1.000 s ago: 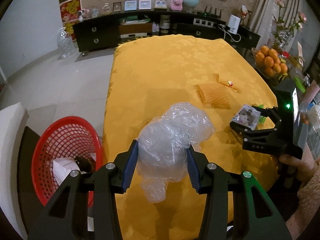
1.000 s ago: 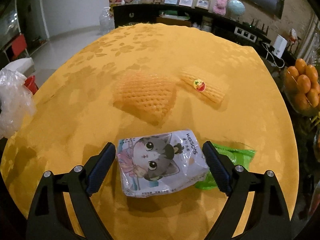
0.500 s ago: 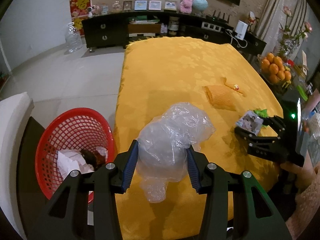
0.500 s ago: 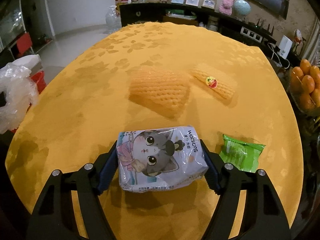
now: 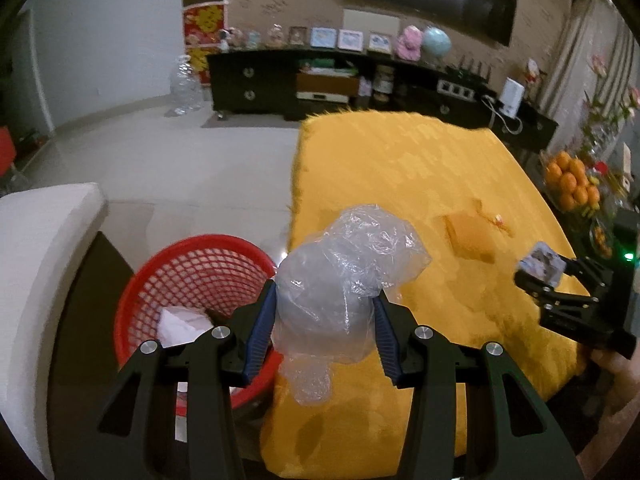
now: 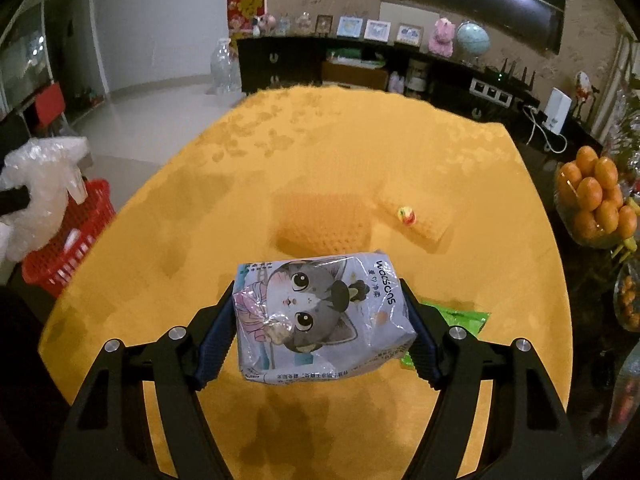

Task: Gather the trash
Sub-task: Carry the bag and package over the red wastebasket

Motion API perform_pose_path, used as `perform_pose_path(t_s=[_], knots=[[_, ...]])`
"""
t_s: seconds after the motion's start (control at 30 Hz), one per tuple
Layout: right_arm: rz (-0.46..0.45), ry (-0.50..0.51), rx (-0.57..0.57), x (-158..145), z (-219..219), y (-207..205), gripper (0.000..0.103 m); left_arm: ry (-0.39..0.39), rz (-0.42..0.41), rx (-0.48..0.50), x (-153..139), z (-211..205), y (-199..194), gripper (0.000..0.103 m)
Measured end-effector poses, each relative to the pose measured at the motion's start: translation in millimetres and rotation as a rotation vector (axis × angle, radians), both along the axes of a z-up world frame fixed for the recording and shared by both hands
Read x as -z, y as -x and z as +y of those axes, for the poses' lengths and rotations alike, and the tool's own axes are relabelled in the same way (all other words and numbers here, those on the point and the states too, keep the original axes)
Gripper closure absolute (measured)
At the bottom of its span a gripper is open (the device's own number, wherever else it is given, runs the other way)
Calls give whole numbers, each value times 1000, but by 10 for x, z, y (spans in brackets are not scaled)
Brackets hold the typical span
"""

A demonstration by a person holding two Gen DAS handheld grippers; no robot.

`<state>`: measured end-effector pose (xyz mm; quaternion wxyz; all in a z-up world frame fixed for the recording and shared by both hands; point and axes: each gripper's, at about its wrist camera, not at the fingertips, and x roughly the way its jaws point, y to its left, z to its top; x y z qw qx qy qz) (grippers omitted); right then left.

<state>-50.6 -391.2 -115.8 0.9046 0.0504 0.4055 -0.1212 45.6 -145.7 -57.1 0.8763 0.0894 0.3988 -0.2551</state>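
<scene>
Hiding beneath the cat-print packet (image 6: 322, 318), a green wrapper (image 6: 460, 316) barely shows.

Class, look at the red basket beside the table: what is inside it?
Inside the red basket lie crumpled white paper and something dark beside it. The left claw and its clear plastic bag cover the rest.

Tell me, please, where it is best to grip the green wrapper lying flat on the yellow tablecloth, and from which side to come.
Probably from above, jaws pointing down and closing across the narrow width of the green wrapper. It lies flat and thin on the tablecloth, so a side approach finds no edge. Aim at its right part: the cat-print pack held in the right gripper hides the left end.
</scene>
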Motion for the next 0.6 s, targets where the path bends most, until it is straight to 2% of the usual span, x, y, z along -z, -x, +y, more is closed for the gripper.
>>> perform_pose_path(t_s=[0.23, 0.6], knots=[[-80, -8, -19, -442, 214, -81, 32, 21, -60, -75, -257, 201, 1, 59], [-183, -20, -120, -1052, 690, -343, 32, 53, -94, -185, -501, 626, 12, 59]])
